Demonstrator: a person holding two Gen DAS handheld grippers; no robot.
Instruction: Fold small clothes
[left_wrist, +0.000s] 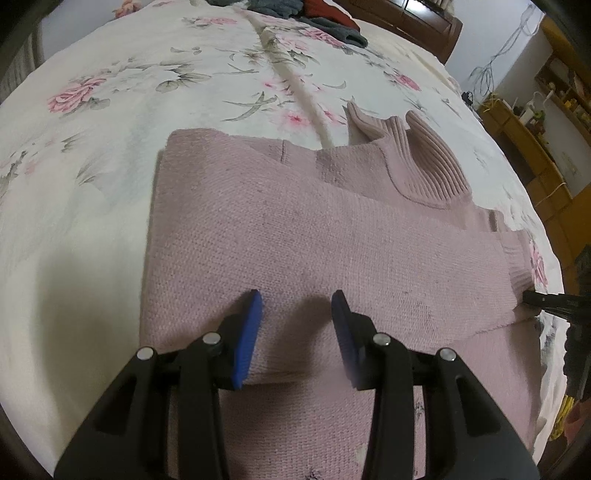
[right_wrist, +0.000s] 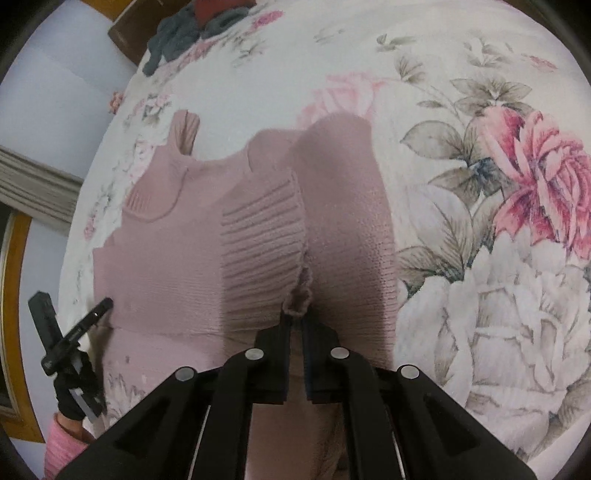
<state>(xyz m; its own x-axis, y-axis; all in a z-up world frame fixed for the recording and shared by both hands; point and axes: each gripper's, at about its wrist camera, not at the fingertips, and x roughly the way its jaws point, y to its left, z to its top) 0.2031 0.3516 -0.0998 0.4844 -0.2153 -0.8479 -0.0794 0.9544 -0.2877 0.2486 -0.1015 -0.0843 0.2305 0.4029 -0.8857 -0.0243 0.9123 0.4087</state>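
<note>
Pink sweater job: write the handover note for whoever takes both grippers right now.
Left gripper: open, hovering over the folded body of the pink sweater, holding nothing.
Right gripper: shut on the ribbed sleeve cuff, pinching its edge.
The sweater lies on the floral bedsheet, turtleneck collar at the far end.
Done: one sleeve already lies across the body.
Left: lay the held sleeve over, then probably fold the body in half. A dark clothes pile waits at the far end of the bed.
</note>
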